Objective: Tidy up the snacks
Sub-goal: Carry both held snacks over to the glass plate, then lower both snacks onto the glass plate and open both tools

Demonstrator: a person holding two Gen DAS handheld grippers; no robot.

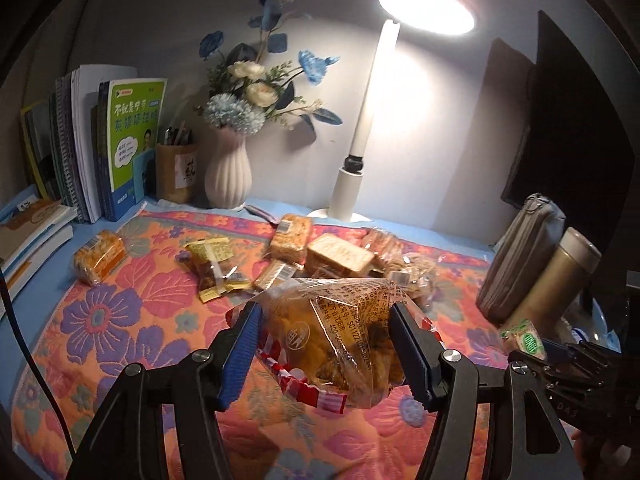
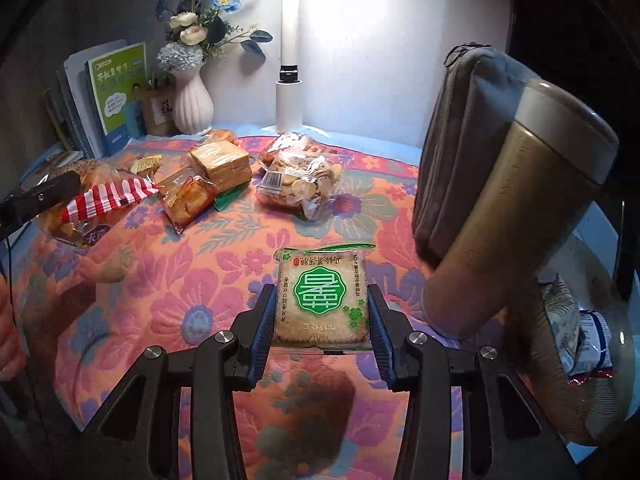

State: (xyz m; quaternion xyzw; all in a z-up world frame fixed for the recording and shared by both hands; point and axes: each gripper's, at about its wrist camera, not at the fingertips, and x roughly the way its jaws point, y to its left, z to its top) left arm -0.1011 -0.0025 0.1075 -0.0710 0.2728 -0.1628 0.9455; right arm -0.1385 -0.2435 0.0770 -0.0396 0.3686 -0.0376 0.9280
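Both grippers are loaded and held above the bench. Left gripper (image 1: 324,344) jaws, about half-open, clamp a clear bread bag (image 1: 336,336). Right gripper (image 2: 320,320) jaws, narrow, pinch a green-labelled cracker packet (image 2: 322,300), long axis pointing forward. Loose snacks (image 2: 224,168) lie ahead.

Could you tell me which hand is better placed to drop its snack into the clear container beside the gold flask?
Right, probably: its tool holds the green-label cracker pack near the clear container; the left tool with its bread bag is farther.

Two black handheld two-finger grippers (image 1: 324,344) (image 2: 320,320), each with ribbed blue finger pads (image 1: 240,354), silver round screws (image 1: 201,356) and a thin black cable (image 1: 32,360) at frame left.
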